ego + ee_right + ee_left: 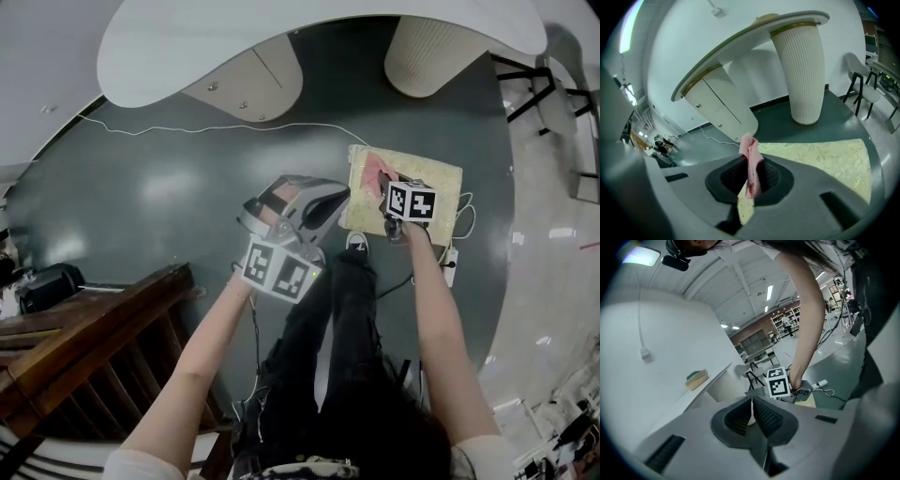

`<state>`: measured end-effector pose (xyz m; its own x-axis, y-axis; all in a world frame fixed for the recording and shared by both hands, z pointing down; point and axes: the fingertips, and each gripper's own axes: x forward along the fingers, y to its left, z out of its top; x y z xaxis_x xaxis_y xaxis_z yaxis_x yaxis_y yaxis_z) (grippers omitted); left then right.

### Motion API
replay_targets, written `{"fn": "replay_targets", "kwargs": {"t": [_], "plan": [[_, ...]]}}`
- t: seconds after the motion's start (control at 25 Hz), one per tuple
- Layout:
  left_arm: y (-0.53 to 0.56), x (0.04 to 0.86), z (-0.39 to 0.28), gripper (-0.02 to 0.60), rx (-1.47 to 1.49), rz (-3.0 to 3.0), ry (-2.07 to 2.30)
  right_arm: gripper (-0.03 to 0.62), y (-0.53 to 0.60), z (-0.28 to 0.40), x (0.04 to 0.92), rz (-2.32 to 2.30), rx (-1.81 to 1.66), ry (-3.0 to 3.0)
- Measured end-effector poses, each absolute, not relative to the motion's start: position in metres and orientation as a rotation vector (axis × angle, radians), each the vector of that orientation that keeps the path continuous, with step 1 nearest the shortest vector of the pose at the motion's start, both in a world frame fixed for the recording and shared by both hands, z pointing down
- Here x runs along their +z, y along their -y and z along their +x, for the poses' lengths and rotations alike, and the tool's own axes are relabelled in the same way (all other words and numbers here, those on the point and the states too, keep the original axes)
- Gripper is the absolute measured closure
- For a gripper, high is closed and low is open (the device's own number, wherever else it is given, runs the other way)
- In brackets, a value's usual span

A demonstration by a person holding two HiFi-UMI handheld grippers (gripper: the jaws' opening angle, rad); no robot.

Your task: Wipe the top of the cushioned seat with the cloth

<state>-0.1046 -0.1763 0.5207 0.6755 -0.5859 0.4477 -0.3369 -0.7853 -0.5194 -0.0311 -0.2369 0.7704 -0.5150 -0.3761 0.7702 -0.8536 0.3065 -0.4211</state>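
Our right hand-held gripper had its jaws clamped on the pink cloth, which stood up in a fold between them, leaving its loose end free to drag over fabric. In the head view the cushioned seat, pale yellow with a leaf pattern, lay on the dark floor at one o'clock from our shoes. That gripper hung over the seat's nine o'clock edge, probably to start the wipe there; whether cloth met cushion we could not tell. Our left hand-held gripper, jaws pressed together on nothing, was held apart at the seat's nine o'clock, out of the way
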Motion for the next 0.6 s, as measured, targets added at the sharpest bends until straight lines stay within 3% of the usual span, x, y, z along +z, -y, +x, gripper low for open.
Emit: {"fn": "replay_targets", "kwargs": {"t": [0.32, 0.6], "plan": [[0.177, 0.548, -0.092, 0.568, -0.912, -2.518, -0.671, 0.583, 0.251, -0.038, 0.814, 1.049, 1.136, 1.98], [0.178, 0.559, -0.079, 0.568, -0.923, -2.546, -0.665, 0.583, 0.243, 0.024, 0.828, 1.048, 1.036, 1.913]]}}
